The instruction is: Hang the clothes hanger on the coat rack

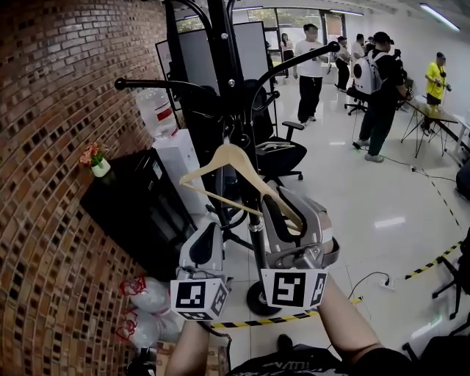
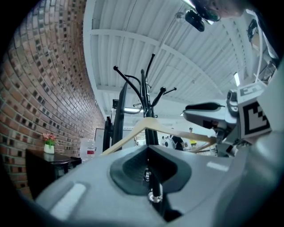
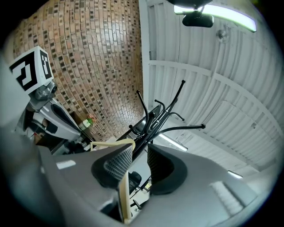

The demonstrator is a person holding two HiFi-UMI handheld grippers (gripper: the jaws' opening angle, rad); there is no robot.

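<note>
Hanger (image 1: 233, 156) of pale wood hangs tilted in the air in front of the black coat rack (image 1: 226, 66), its peak against the pole; whether its hook is caught on a peg cannot be made out. One arm slants down between the jaws of the right gripper (image 1: 291, 209), which stand apart: the wood lies along one pad and clear of the other. The left gripper (image 1: 204, 248), just beside it, is clenched on nothing.

A brick wall (image 1: 44, 147) runs along the left. Against it stands a black cabinet (image 1: 139, 213) bearing a flower pot (image 1: 99, 166). The pale floor (image 1: 382, 198) shines under a strip light (image 1: 439, 15).
</note>
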